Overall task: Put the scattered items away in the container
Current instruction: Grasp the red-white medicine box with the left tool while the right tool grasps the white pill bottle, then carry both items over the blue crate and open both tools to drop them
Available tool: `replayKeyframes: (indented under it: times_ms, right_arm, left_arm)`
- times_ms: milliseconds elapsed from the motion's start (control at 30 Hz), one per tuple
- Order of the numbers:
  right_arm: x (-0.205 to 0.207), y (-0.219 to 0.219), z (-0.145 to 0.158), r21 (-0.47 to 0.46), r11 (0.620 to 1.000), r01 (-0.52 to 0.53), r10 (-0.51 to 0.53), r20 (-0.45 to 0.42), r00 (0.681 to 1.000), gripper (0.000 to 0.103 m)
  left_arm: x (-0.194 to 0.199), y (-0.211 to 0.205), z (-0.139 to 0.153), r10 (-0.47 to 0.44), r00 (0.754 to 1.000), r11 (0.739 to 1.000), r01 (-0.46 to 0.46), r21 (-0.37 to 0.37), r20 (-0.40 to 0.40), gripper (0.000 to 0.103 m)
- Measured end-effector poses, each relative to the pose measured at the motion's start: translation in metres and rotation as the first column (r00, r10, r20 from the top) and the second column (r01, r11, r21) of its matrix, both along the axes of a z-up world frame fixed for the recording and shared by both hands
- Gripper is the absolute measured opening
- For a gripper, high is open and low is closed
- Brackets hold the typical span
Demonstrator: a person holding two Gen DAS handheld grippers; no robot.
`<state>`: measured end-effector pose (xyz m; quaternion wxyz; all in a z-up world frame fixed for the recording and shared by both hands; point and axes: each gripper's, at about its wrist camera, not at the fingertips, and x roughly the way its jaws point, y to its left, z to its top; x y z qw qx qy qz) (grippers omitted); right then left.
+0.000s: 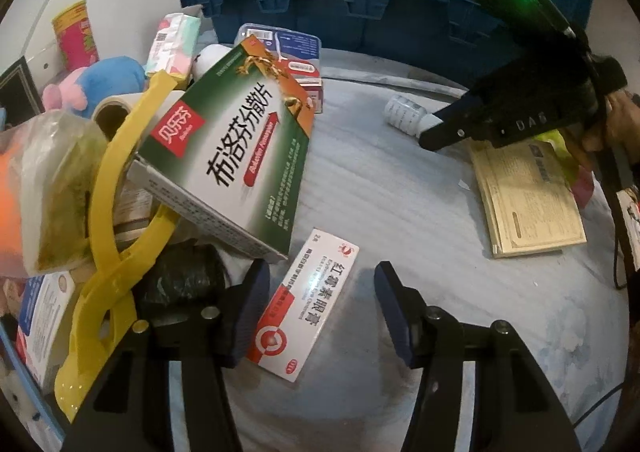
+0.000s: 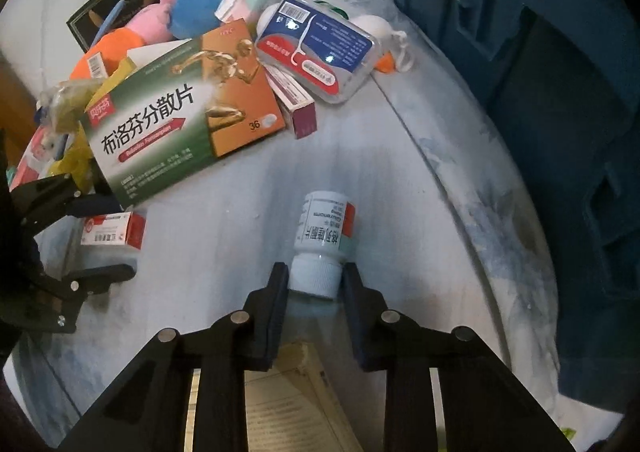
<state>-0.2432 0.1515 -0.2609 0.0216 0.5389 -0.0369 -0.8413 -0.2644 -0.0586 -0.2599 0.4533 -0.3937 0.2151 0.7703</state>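
Pinching white bottle (image 2: 325, 230) by its cap, lower centre, with right gripper (image 2: 315, 284) for crating; left gripper (image 1: 316, 306) gaping wide over red-and-white box (image 1: 306, 306).

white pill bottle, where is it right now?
The white pill bottle lies on its side on the grey cloth, its cap between the fingers of the right tool, just beyond the tan booklet.

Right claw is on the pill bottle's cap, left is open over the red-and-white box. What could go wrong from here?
1. The right claw grips the white pill bottle only at its cap, so the lying bottle may swing or slip on lifting.
2. The left claw straddles the red-and-white box close under the tilted green medicine box; closing may nudge that pile.
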Motion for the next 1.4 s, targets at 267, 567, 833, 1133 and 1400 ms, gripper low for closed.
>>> replayKeyframes:
  times_ms: [267, 567, 833, 1133, 1400]
  right_arm:
    - [0.009, -0.006, 0.009, 0.021, 1.0, -0.008, 0.009, -0.052, 0.999, 0.026]
    - [0.036, -0.022, 0.035, 0.025, 0.999, -0.048, 0.05, -0.108, 0.993, 0.025]
    - [0.051, -0.037, 0.068, 0.013, 0.997, -0.071, 0.073, -0.18, 0.981, 0.025]
    - [0.1, -0.054, 0.168, 0.015, 0.997, -0.081, 0.081, -0.364, 0.928, 0.025]
    - [0.15, -0.031, 0.284, 0.052, 0.997, -0.052, 0.073, -0.575, 0.815, 0.025]
  left_arm:
    - [0.007, -0.002, 0.003, 0.082, 0.996, 0.997, -0.083, -0.003, -0.024, 0.027]
    - [0.029, -0.018, 0.022, 0.202, 0.977, 0.979, -0.2, 0.036, -0.063, 0.027]
    - [0.052, -0.039, 0.068, 0.296, 0.947, 0.955, -0.289, 0.069, -0.124, 0.027]
    - [0.082, -0.035, 0.172, 0.321, 0.912, 0.942, -0.279, 0.187, -0.256, 0.027]
    - [0.108, 0.026, 0.284, 0.342, 0.858, 0.92, -0.223, 0.322, -0.383, 0.027]
